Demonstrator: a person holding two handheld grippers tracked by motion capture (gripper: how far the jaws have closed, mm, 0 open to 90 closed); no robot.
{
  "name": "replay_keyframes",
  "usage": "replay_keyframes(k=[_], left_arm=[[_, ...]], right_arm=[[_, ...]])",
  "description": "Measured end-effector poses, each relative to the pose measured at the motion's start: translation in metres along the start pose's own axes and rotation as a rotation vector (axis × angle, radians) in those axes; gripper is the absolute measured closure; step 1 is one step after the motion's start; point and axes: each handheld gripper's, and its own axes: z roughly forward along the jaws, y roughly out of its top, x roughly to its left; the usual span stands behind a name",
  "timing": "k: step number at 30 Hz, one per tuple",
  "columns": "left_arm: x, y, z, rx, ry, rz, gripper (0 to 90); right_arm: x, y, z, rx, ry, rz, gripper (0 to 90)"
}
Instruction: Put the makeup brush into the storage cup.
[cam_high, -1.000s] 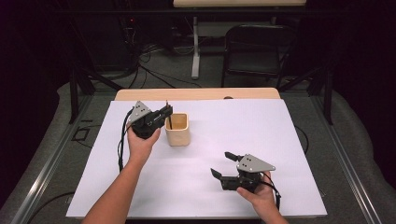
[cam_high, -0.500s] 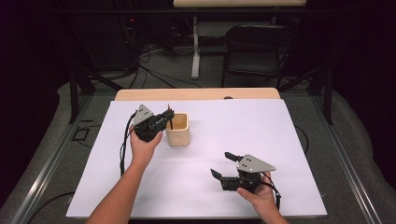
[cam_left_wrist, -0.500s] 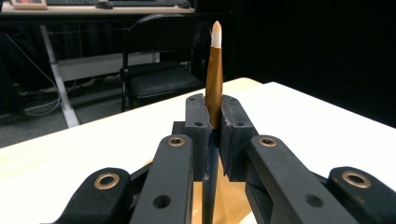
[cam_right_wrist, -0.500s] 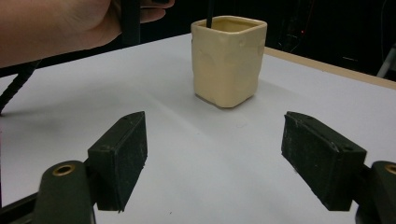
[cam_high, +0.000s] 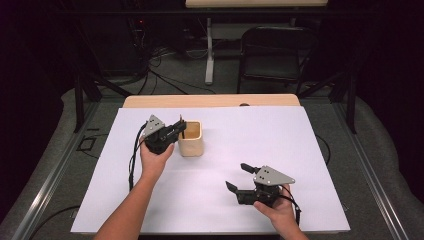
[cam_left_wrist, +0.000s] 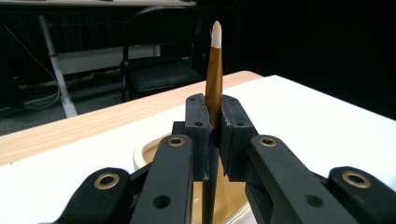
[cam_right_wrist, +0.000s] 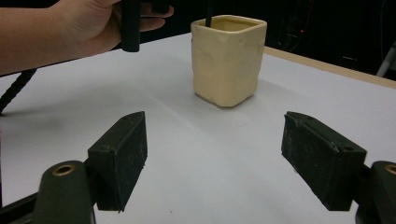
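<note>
The right gripper (cam_high: 239, 177) rests on the white sheet (cam_high: 310, 150), its 2 jaws spread wide with only bare sheet between and ahead of them; the sheet's near edge lies just behind the hand. Farther ahead stands the cream cup (cam_right_wrist: 228, 59). The left gripper (cam_high: 178, 130) holds its 2 jaws pinched on an upright brush (cam_left_wrist: 214, 70) above the cup's mouth, the handle's dark lower end reaching down inside the cup. Beyond the table's wooden edge (cam_high: 210, 101) stands a chair (cam_high: 275, 55).
</note>
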Motion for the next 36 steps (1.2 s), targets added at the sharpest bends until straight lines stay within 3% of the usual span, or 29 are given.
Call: replay_keyframes(k=[11, 36], left_arm=[[0.004, -0.008, 0.002, 0.027, 0.010, -0.008, 83.6], [0.005, -0.011, 0.001, 0.033, 0.010, -0.023, 83.0]], right_arm=[[0.000, 0.000, 0.000, -0.003, 0.000, 0.000, 22.1], [0.002, -0.001, 0.001, 0.004, 0.002, -0.004, 22.1]])
